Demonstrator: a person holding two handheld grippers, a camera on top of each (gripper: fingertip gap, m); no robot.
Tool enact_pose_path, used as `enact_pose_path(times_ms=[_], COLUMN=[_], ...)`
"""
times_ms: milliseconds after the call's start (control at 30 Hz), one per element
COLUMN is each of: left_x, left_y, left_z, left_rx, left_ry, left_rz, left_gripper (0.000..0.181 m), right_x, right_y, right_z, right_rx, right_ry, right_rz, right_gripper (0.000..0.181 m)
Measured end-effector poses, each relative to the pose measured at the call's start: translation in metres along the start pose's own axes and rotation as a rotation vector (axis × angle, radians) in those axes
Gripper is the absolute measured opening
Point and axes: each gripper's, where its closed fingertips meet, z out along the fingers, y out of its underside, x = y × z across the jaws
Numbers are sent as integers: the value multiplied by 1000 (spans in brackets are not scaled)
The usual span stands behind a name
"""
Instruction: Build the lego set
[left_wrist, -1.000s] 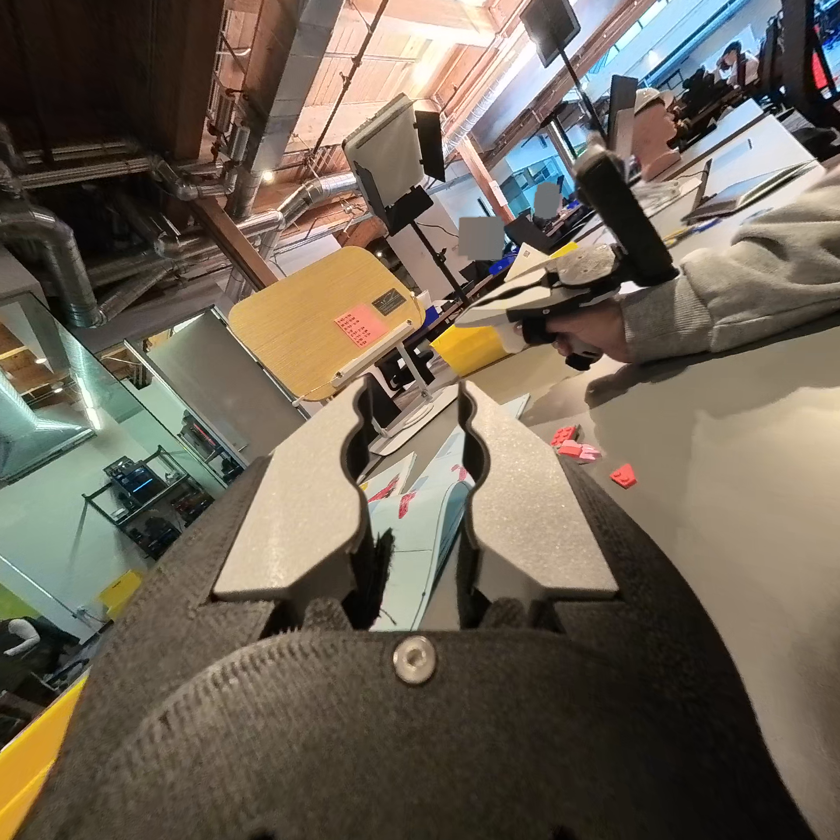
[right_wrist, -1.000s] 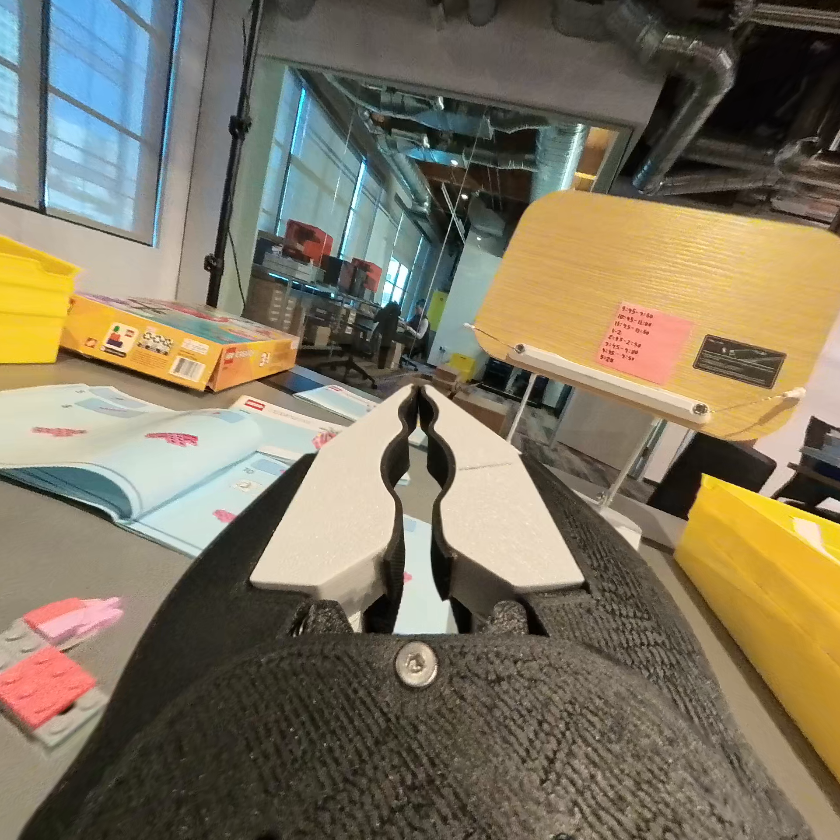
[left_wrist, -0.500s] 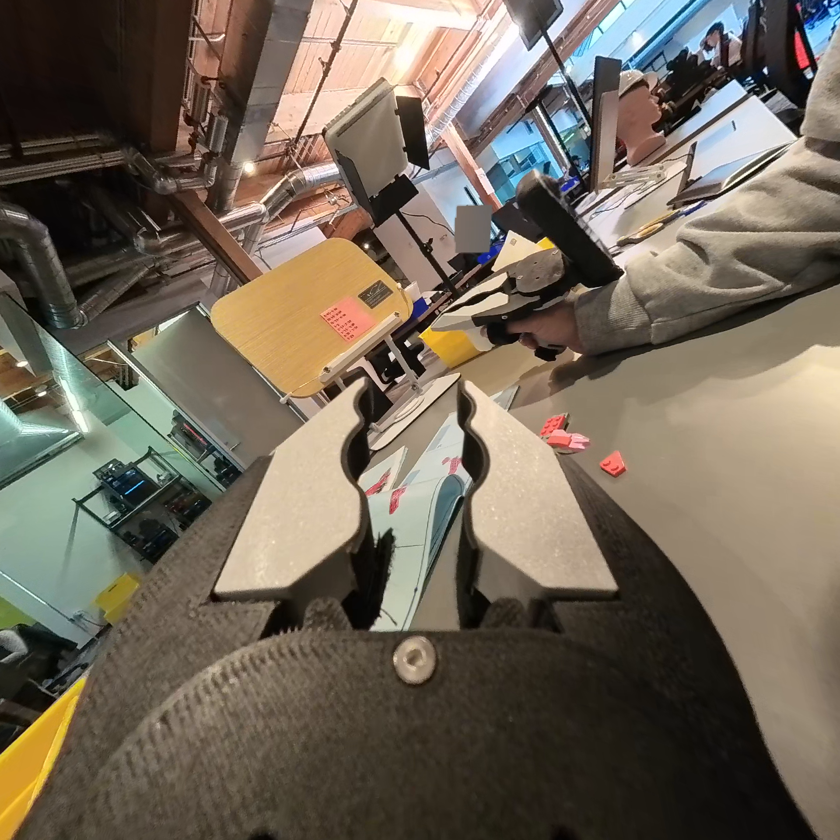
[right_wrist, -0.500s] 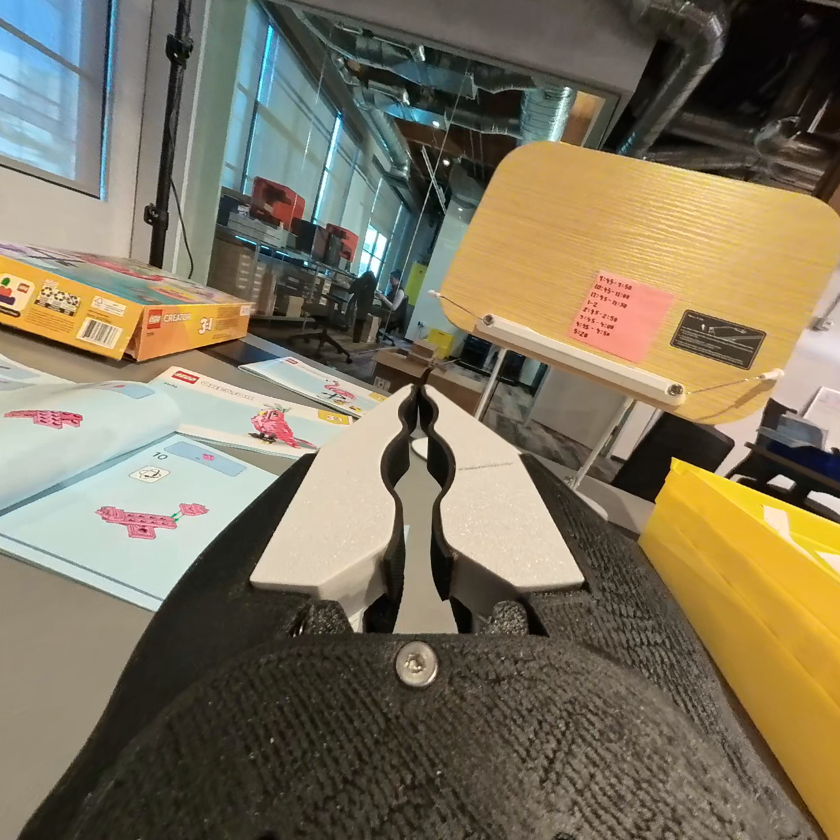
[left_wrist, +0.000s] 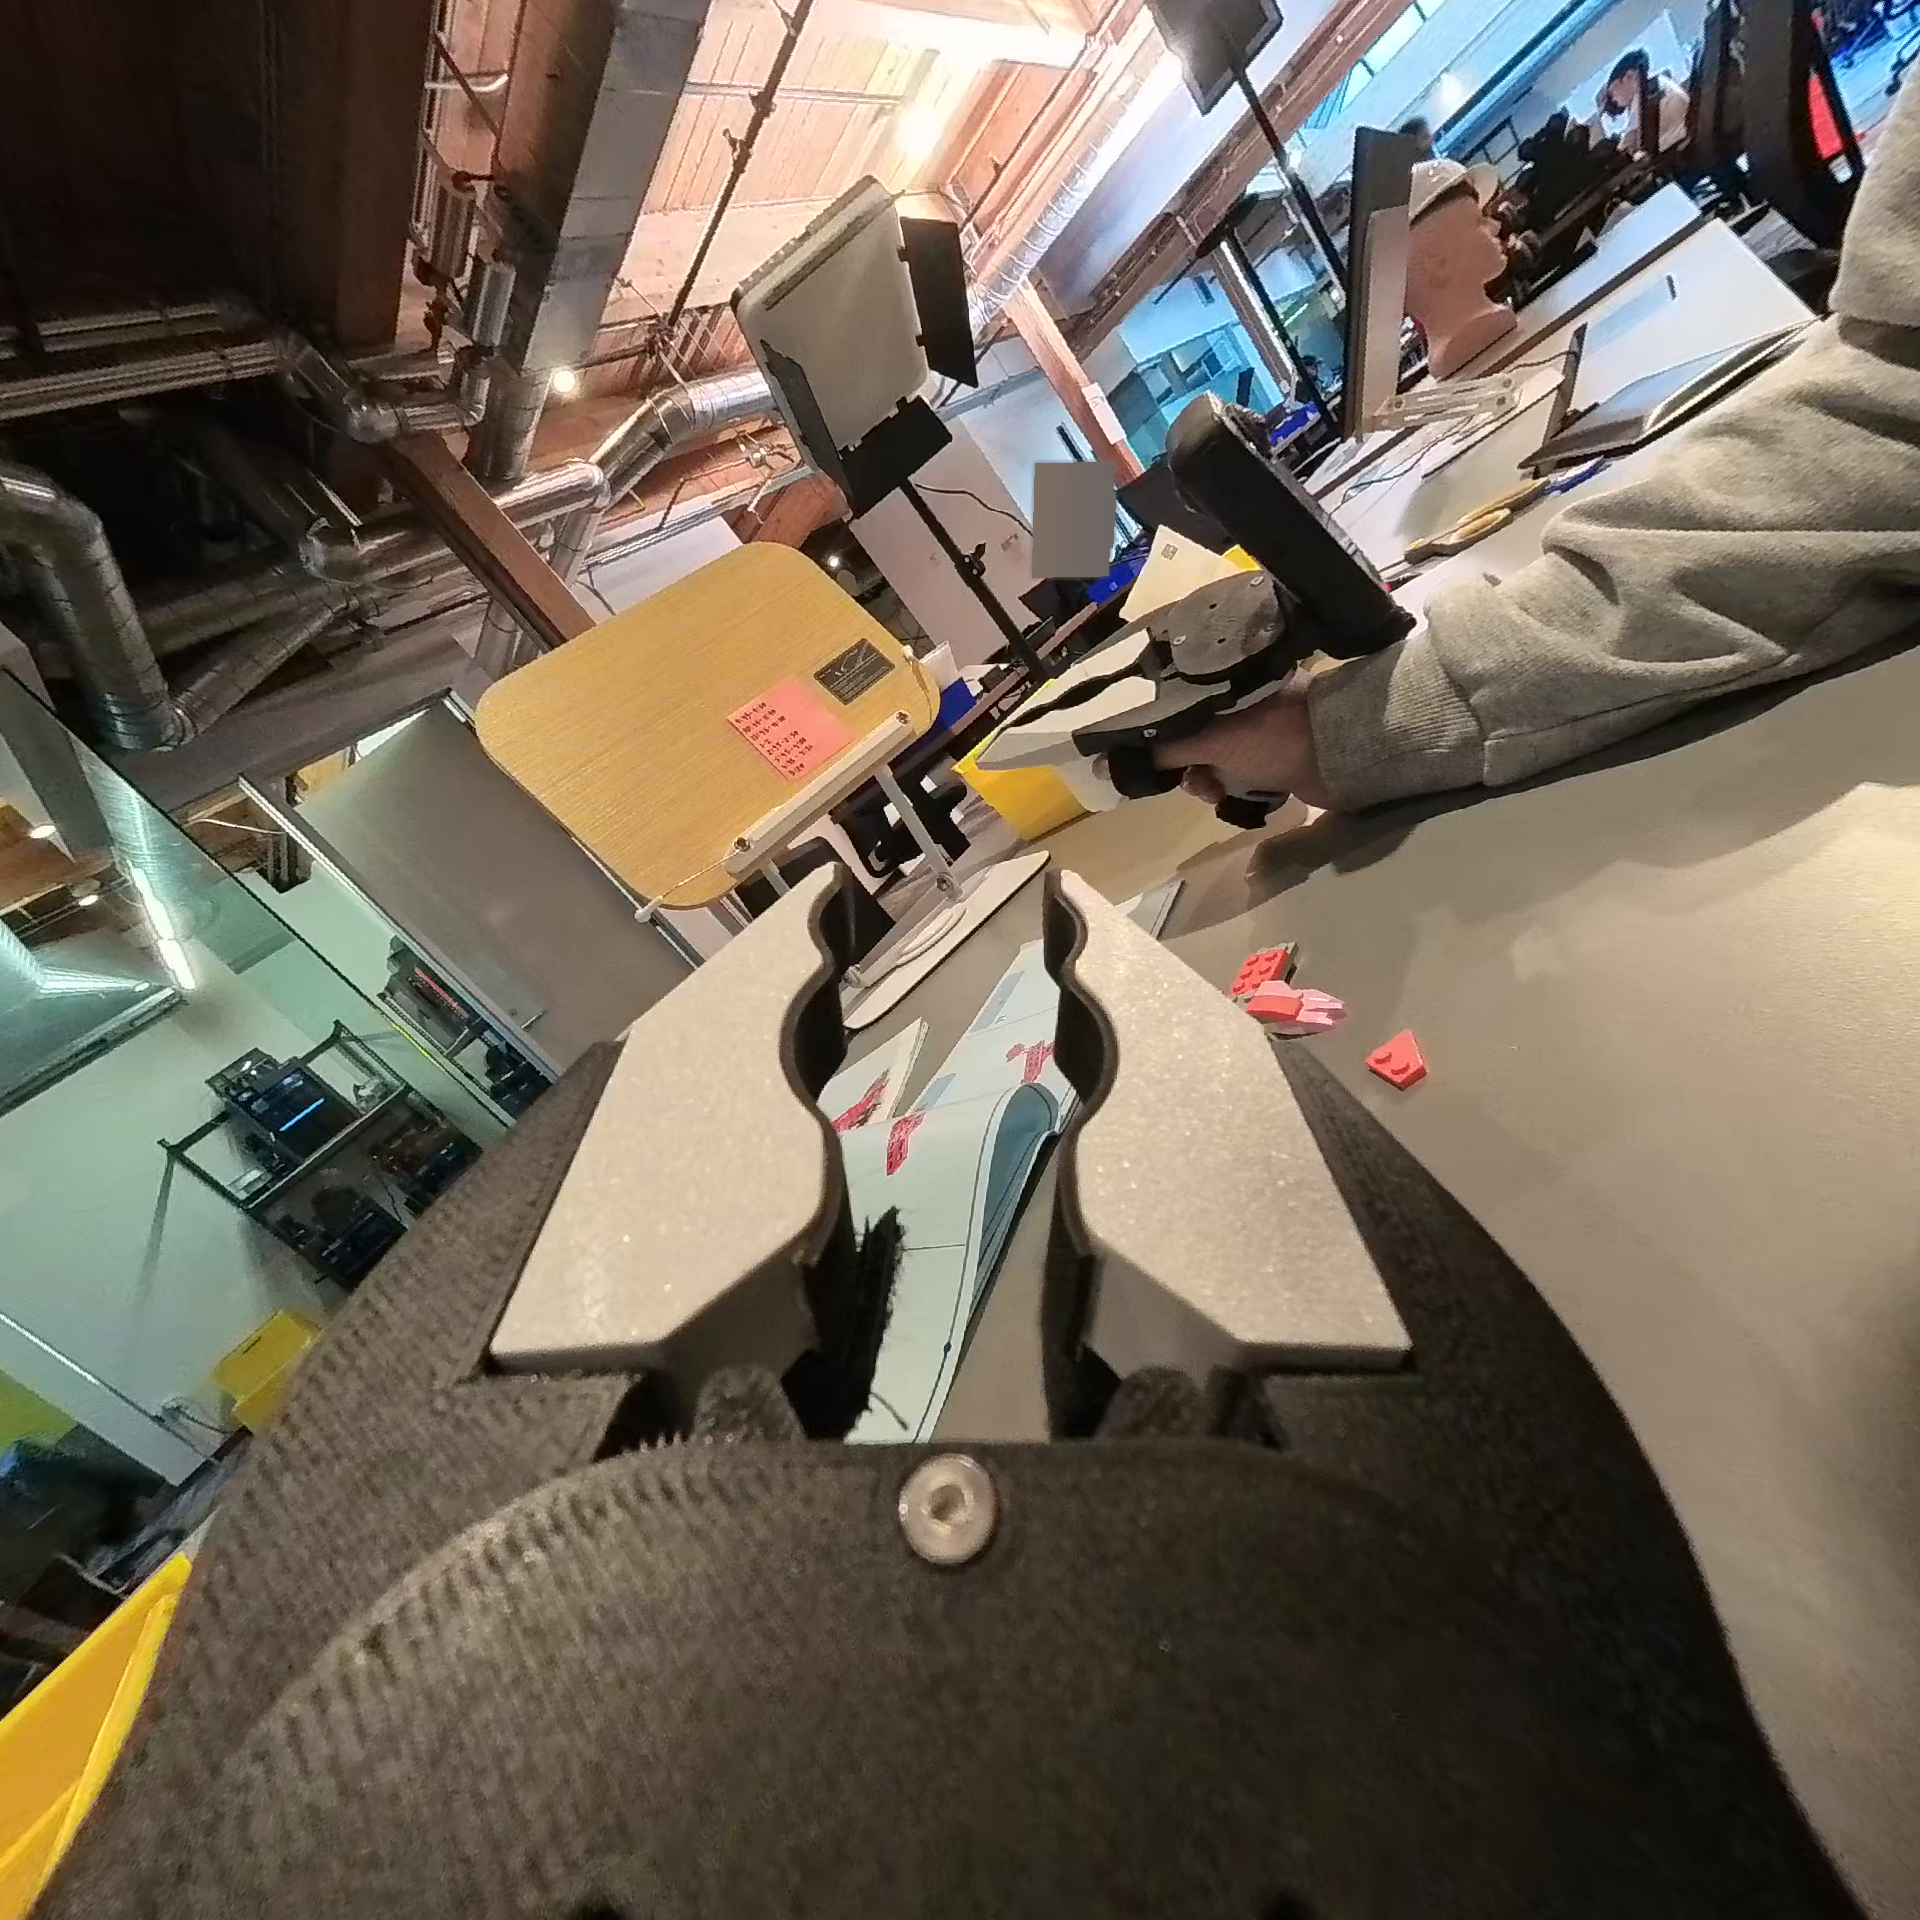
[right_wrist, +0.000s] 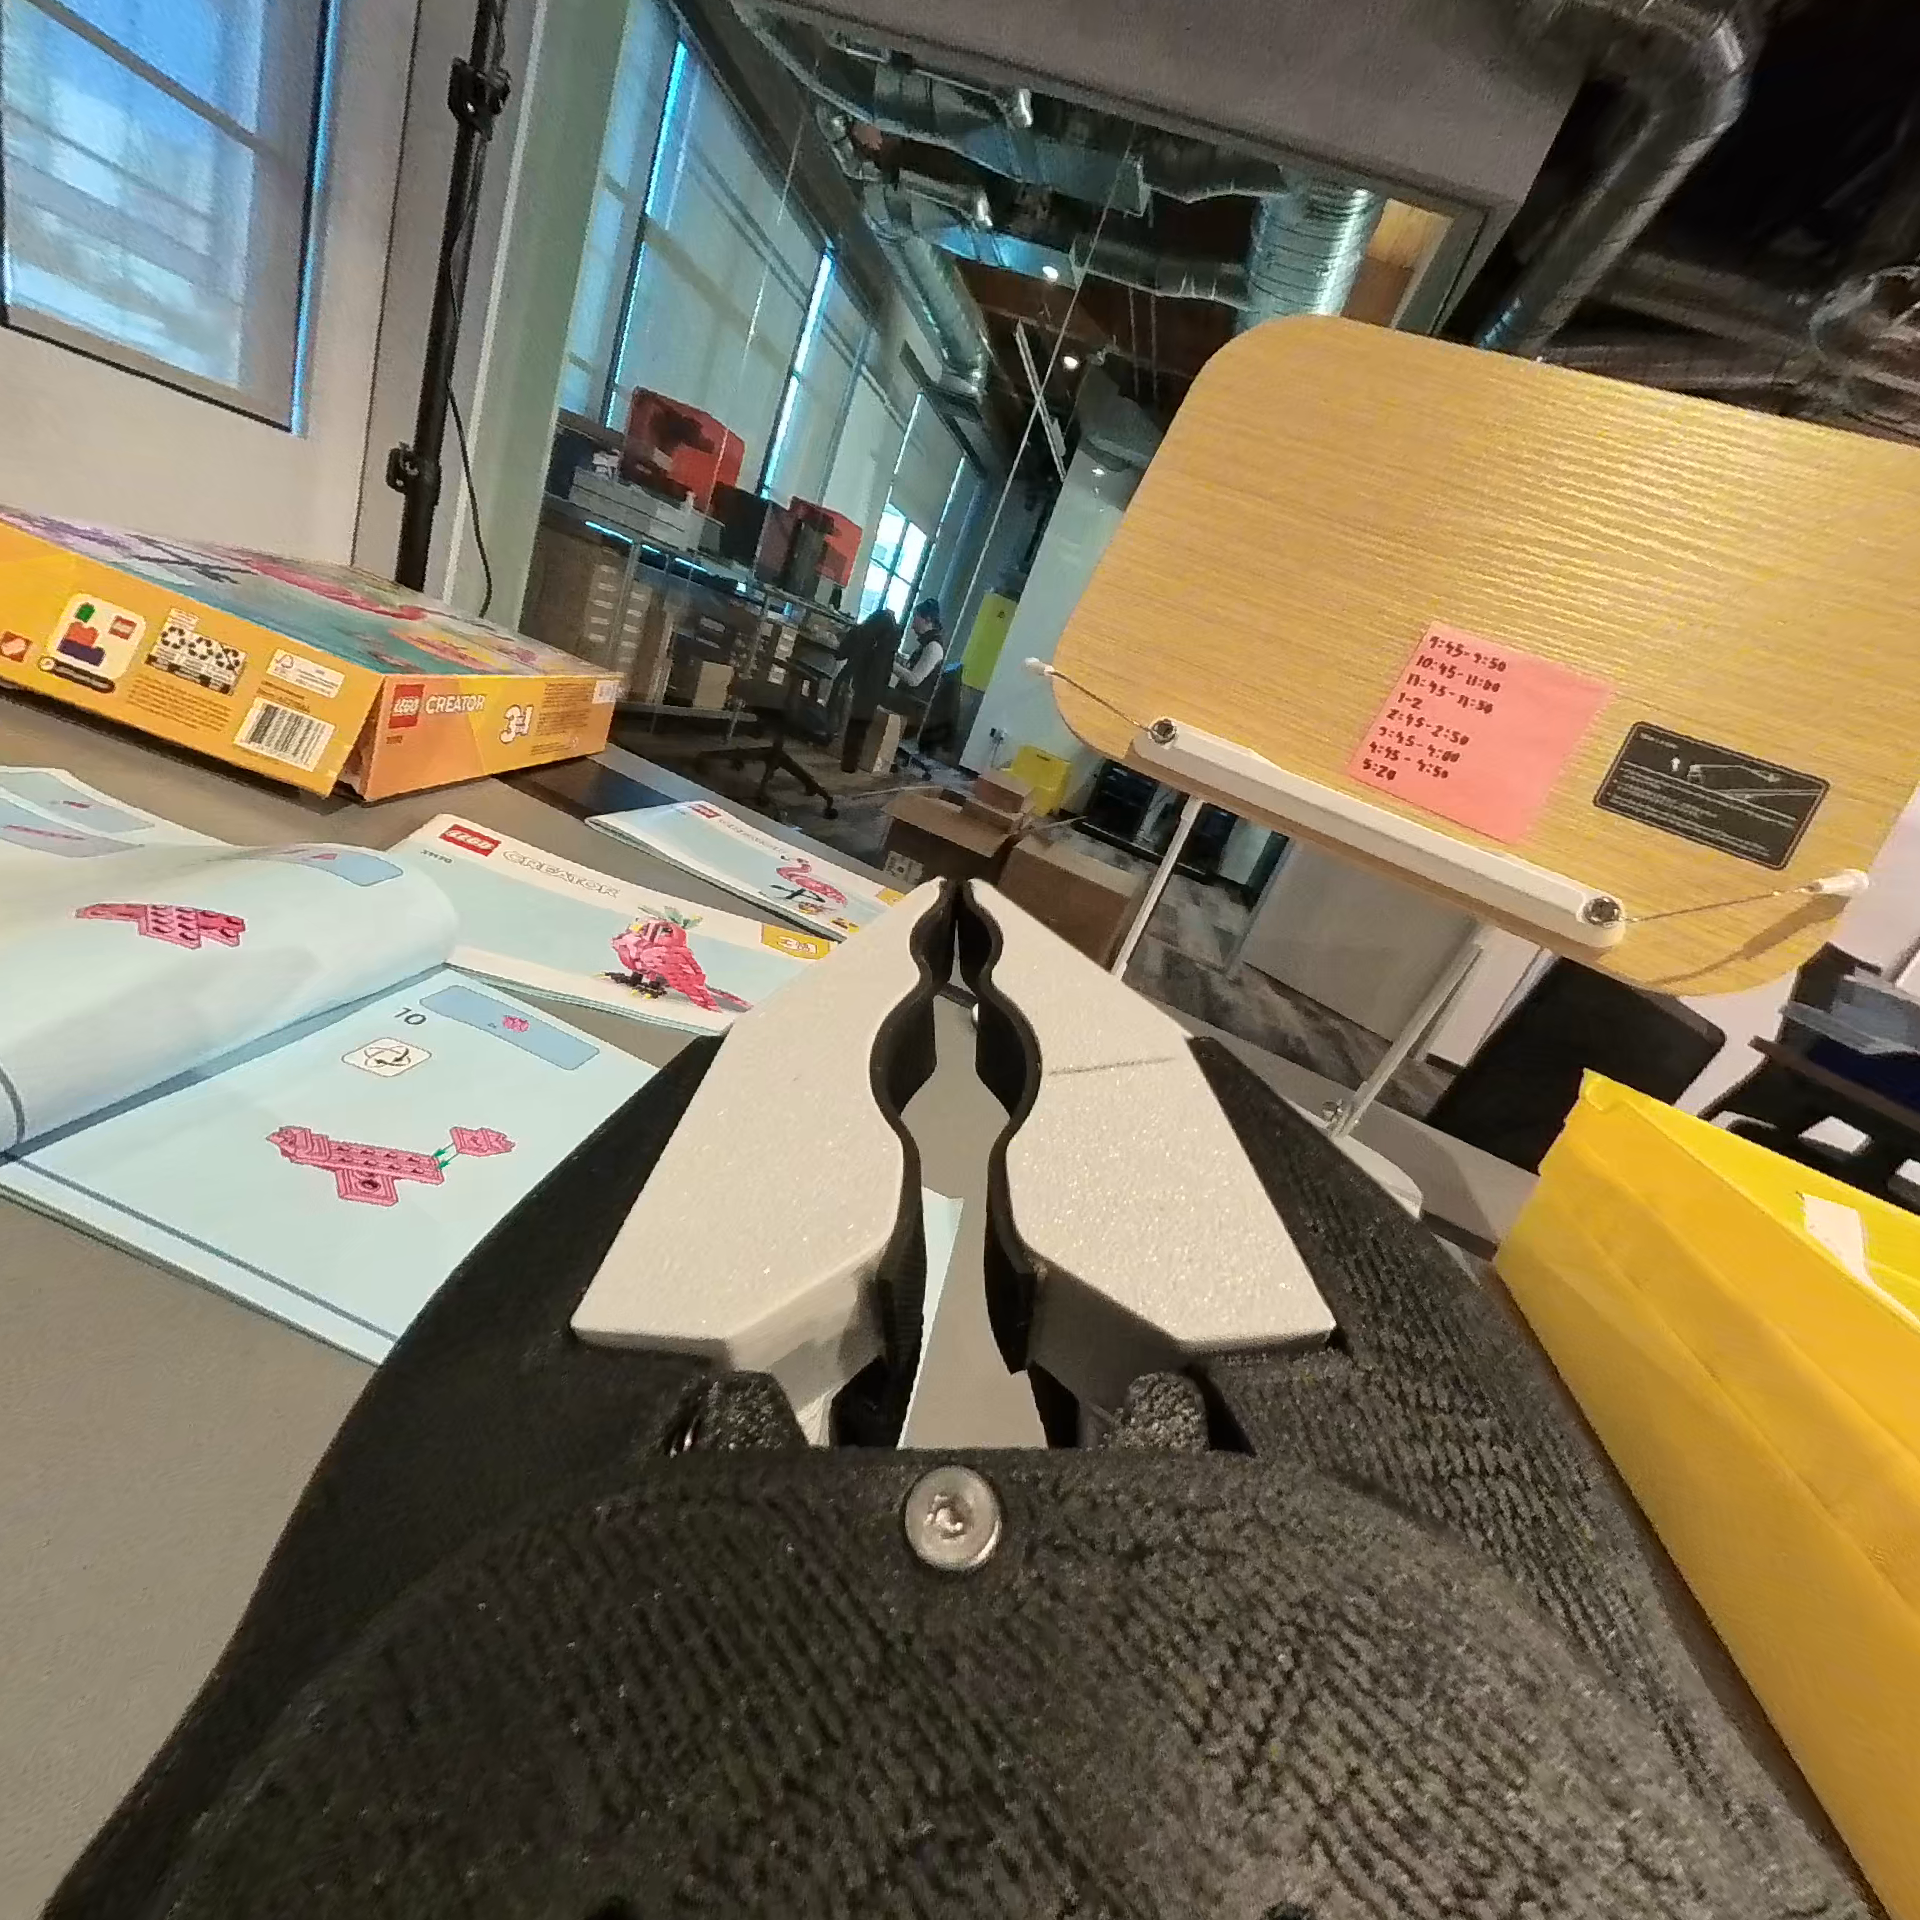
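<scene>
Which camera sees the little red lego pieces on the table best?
The left wrist view: the red lego pieces lie in plain sight on the grey table. The right wrist view shows none, only booklets and the box.

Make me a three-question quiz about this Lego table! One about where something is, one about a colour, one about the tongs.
1. Where do the loose bricks lie?
A. on the table
B. in the bin
C. on the booklet

2. What colour is the bin?
A. blue
B. yellow
C. green

3. How are the right tongs?
A. wide open
B. holding a brick
C. shut, empty

Answers:
1 A, they sit on the bare grey table, right of the booklet.
2 B, its wall is plain yellow.
3 C, the tips meet with nothing between.
</scene>
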Motion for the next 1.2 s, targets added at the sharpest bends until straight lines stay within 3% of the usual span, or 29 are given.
enact_pose_path(times_ms=[1200], left_x=[2], left_y=[2], left_z=[-2], left_rx=[-8], left_ry=[12], left_rz=[2], left_gripper=[35], right_x=[-4], right_y=[4], right_z=[2], right_rx=[-19], right_ry=[-31], right_rz=[11], right_gripper=[0])
